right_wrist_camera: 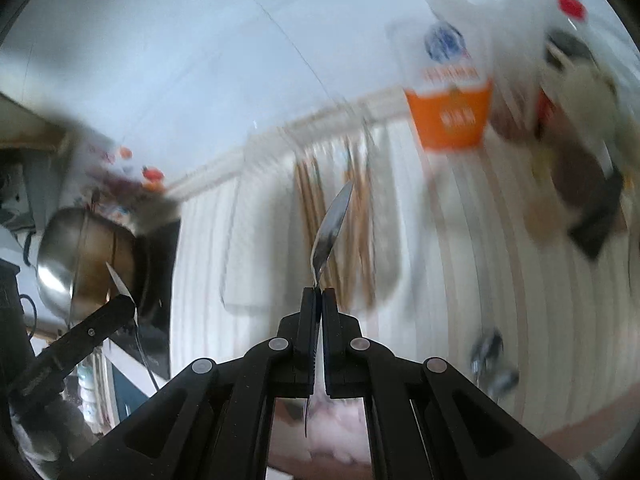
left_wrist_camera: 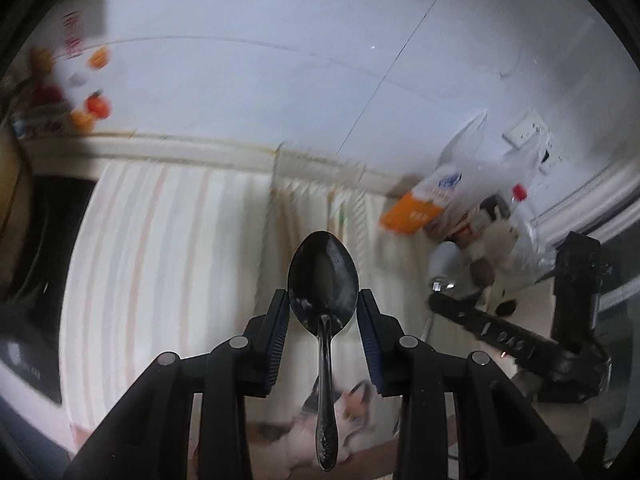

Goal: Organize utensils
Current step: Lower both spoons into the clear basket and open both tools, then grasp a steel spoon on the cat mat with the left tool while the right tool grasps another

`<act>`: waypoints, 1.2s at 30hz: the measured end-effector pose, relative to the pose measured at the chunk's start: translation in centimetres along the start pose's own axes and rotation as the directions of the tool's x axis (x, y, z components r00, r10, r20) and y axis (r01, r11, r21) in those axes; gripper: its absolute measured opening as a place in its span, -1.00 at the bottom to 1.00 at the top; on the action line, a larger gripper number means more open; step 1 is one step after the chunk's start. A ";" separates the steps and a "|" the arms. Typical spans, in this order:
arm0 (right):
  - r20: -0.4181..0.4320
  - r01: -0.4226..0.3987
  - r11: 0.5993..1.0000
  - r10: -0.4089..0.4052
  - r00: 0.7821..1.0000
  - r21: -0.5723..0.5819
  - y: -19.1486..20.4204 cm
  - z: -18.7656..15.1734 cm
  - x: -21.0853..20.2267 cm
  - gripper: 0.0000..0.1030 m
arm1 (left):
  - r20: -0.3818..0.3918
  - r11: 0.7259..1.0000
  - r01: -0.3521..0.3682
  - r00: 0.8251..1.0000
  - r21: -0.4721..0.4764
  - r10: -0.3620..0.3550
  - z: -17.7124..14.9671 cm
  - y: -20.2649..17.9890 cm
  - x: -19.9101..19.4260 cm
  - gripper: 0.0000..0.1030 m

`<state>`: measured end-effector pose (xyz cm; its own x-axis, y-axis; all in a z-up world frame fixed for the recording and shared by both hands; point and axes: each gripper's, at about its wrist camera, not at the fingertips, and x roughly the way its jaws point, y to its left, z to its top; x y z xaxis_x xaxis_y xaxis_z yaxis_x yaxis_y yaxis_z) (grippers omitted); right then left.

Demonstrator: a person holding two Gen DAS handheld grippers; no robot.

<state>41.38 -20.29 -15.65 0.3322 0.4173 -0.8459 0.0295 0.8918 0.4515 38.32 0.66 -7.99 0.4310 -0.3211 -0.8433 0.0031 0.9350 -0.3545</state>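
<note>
My left gripper is shut on a dark metal spoon. Its bowl sits between the pads and its handle hangs back toward the camera. My right gripper is shut on a second spoon, seen edge-on, with its bowl sticking out past the fingertips. Both are in the air above a striped cloth. A white utensil tray lies on the cloth and holds wooden chopsticks. The other gripper shows at the right in the left wrist view and at the lower left in the right wrist view.
An orange-and-white carton and a plastic bag of items stand by the wall at the right. A steel bowl sits at the left on a dark appliance. Blurred metal pieces lie on the cloth at the right.
</note>
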 end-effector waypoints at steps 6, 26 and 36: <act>-0.038 0.061 0.997 -0.062 0.997 -0.040 1.5 5.3 4.2 -0.95 | -0.081 0.999 -0.036 0.996 0.023 0.038 5.7 -1.1 6.1 -0.39; 0.025 0.209 0.969 -0.214 0.976 0.130 -8.8 -2.0 -1.9 -0.04 | 0.103 0.920 -0.391 0.917 0.032 0.386 -1.6 -0.3 4.1 1.00; -0.165 0.317 0.929 -0.289 0.943 0.188 -17.7 -12.4 1.8 0.05 | -0.064 0.881 -0.455 0.883 0.129 0.465 -11.1 -3.0 9.9 1.00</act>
<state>29.77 -33.14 -28.68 0.1492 0.1650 -0.9749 0.3103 0.9283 0.2046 32.55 -7.02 -19.78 0.3243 0.1420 -0.9352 -0.0769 0.9894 0.1235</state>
